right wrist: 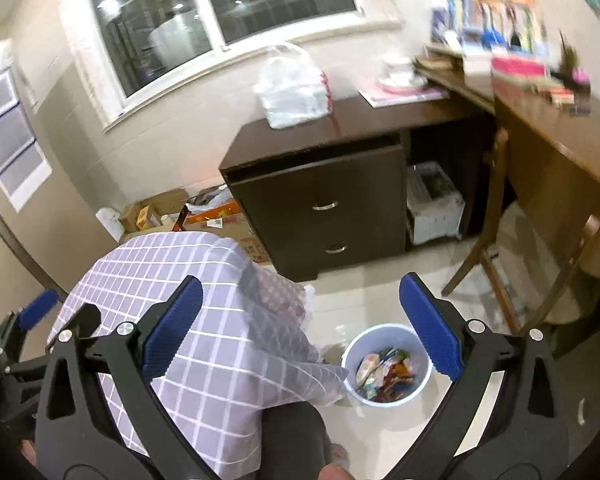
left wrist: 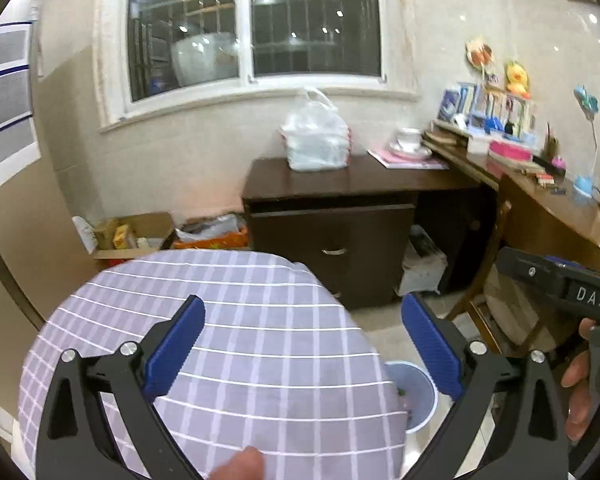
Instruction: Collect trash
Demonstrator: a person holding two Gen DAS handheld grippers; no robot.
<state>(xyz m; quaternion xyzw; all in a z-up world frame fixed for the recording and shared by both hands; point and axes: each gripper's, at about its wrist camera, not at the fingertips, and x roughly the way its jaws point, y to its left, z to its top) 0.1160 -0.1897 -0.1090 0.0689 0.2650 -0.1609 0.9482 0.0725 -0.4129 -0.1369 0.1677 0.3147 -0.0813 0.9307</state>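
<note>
A pale blue trash bin [right wrist: 388,364] stands on the tiled floor, filled with colourful wrappers [right wrist: 386,372]. In the left wrist view its rim [left wrist: 414,392] peeks out from behind a table covered with a purple checked cloth [left wrist: 228,344]. My left gripper [left wrist: 300,344] is open and empty above the cloth. My right gripper [right wrist: 300,328] is open and empty, high above the bin and the cloth's edge [right wrist: 204,320]. The right gripper's body [left wrist: 560,284] shows at the right of the left wrist view; the left gripper's blue finger [right wrist: 38,314] shows at the left of the right wrist view.
A dark drawer cabinet [right wrist: 324,204] stands under the window with a white plastic bag [right wrist: 292,88] on top. A wooden desk [right wrist: 560,148] with books and clutter is at the right, a wooden chair [right wrist: 496,240] under it. Cardboard boxes [right wrist: 204,220] sit on the floor by the wall.
</note>
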